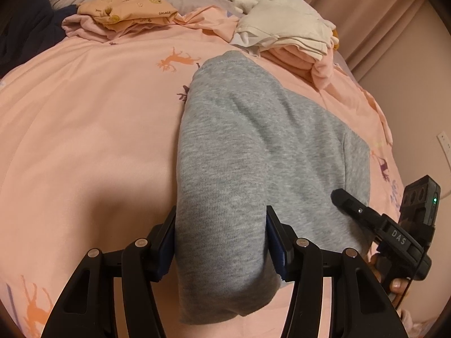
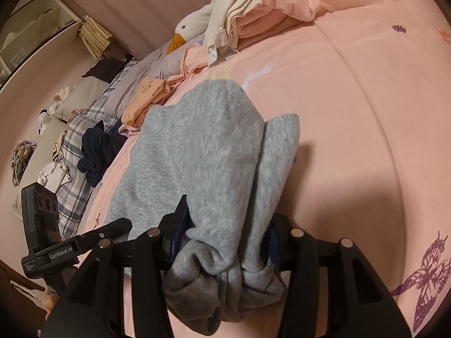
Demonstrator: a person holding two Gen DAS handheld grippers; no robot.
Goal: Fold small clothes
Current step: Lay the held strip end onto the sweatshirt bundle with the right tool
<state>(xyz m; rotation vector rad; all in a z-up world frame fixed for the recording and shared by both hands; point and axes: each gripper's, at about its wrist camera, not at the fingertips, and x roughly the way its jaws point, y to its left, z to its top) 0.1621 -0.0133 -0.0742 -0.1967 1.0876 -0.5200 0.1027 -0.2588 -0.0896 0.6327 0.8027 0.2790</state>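
Two claws pinch one grey garment (image 1: 253, 146) lying on the pink bed (image 1: 84, 129): the left claw (image 1: 221, 242) and right claw (image 2: 222, 242) each clamp bunched fabric. Their bodies read "GenRobot.AI" and "DAS"; a folded orange cloth (image 1: 126, 8) reads "GAGAGA".

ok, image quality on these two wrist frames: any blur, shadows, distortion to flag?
Left wrist view: warm dim light, strong fisheye bowing of the bedspread, dark vignette corners, soft shadow left of the grey garment. Right wrist view: same warm cast and curvature, shadow right of the garment, bunched cloth by the fingers slightly soft.
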